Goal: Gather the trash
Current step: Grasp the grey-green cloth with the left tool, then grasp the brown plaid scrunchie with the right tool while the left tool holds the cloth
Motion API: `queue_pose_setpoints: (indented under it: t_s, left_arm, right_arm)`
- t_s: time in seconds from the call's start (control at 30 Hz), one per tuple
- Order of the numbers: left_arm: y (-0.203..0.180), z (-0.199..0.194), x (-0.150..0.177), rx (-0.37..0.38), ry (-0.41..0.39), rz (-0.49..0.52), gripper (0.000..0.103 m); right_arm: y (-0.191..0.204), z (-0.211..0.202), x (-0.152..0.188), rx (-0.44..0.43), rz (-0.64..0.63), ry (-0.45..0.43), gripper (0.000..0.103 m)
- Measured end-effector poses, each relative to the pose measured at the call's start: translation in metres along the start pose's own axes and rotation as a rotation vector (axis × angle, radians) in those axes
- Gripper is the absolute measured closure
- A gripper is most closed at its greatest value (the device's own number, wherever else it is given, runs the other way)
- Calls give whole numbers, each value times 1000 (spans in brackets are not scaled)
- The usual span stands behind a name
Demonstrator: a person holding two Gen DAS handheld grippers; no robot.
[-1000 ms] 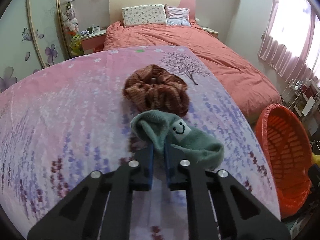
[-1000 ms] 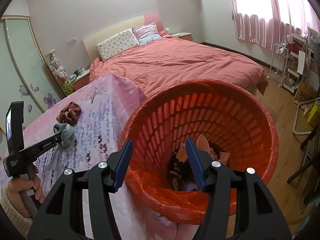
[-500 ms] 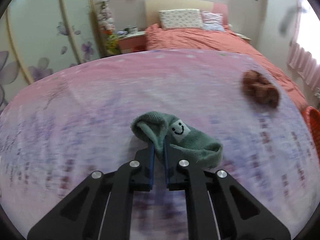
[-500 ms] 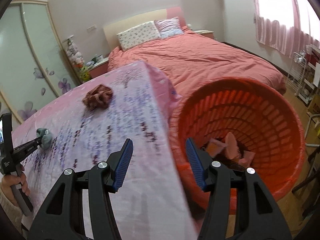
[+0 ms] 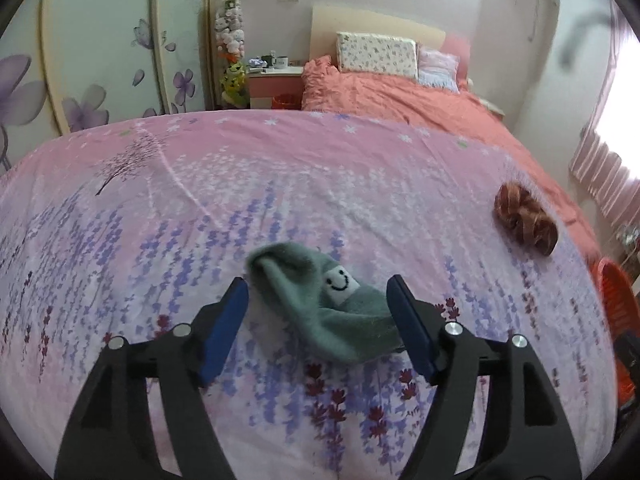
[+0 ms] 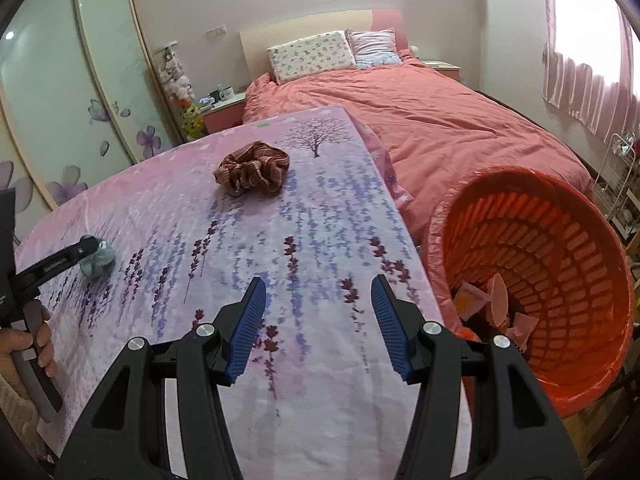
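Green knit sock [image 5: 320,300] is lying loose between the left gripper [image 5: 318,300]'s just-opened jaws; the empty, open right gripper [image 6: 318,322] is hovering nearer the orange basket [image 6: 568,248].

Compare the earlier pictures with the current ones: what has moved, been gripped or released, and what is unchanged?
The left gripper carried the green smiley-face sock leftward across the floral pink cloth, away from the orange plastic basket; its jaws have just been opening, so the sock lies loose between them. The brown ruffled scrunchie stayed put. The right gripper stays open, empty.
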State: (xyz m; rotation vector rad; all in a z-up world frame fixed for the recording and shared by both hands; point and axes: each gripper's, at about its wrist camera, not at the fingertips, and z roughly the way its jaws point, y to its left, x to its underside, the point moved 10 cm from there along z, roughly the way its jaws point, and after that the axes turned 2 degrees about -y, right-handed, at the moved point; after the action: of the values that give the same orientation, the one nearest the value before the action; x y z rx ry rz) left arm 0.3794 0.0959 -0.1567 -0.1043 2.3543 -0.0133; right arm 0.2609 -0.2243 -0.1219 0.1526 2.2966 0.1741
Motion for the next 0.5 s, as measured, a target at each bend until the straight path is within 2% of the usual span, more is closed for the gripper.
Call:
queue_pose_setpoints:
  t_s: [0.07, 0.1, 0.17, 0.3, 0.43, 0.5]
  left_arm:
    - [-6, 11, 7, -28, 54, 39, 47]
    - [-4, 14, 9, -47, 70, 42, 57]
    - [-3, 15, 9, -60, 66, 44, 64]
    - [-2, 16, 9, -61, 69, 43, 66]
    - [-1, 18, 9, -83, 71, 64, 65]
    - [-1, 18, 9, -79, 72, 61, 65]
  right_arm:
    - [4, 3, 0, 1, -5, 6, 48]
    - [5, 4, 1, 2, -7, 9, 48]
    - [10, 9, 0, 1, -15, 16, 47]
    - [20, 20, -5, 4, -31, 18, 47]
    - [36, 42, -26, 12, -38, 1, 46]
    - [44, 54, -39, 13, -29, -12, 29]
